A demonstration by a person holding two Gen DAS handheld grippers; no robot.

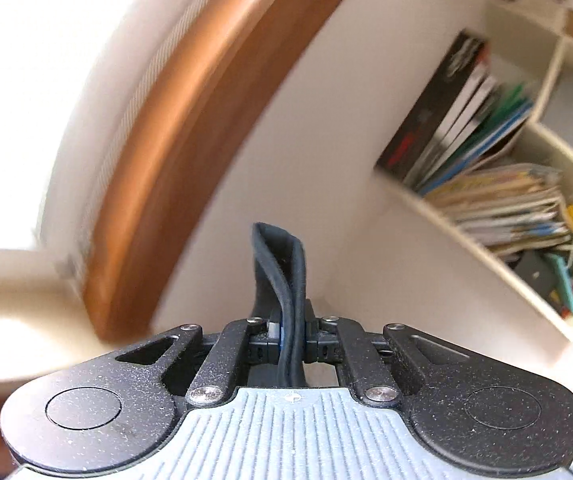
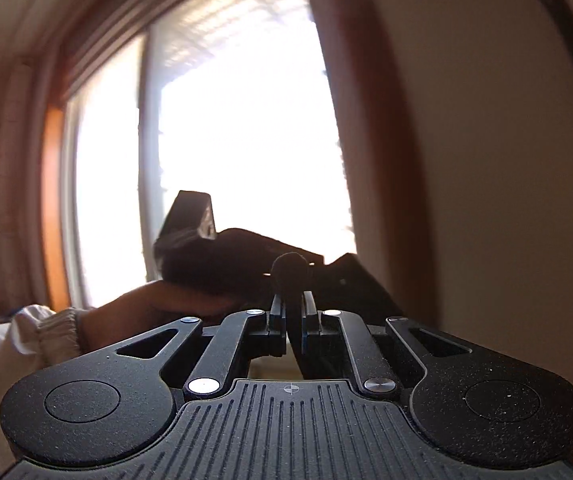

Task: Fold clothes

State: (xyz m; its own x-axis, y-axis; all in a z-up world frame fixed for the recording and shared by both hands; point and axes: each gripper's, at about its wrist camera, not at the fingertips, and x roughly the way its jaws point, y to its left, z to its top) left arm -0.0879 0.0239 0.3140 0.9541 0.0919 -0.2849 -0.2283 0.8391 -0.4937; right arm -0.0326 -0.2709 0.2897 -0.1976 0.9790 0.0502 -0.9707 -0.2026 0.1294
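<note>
garment: a dark cloth was pinched at two spots, its edge standing up past each set of tongs, the rest hanging below, unseen.
left tongs: closed on a doubled hem, pointed at the wall between window frame and bookshelf.
right tongs: clamped on a dark bunch, level, facing the window.
nearer hand: neither; both held it.
left hand: seen left of the right tongs, against the window.

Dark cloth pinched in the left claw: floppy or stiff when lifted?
Likely floppy: the dark cloth folds into a soft loop past the left claw. Probably light, since a thin pinched edge holds it. The hem looks thick, so it may slip little.
</note>
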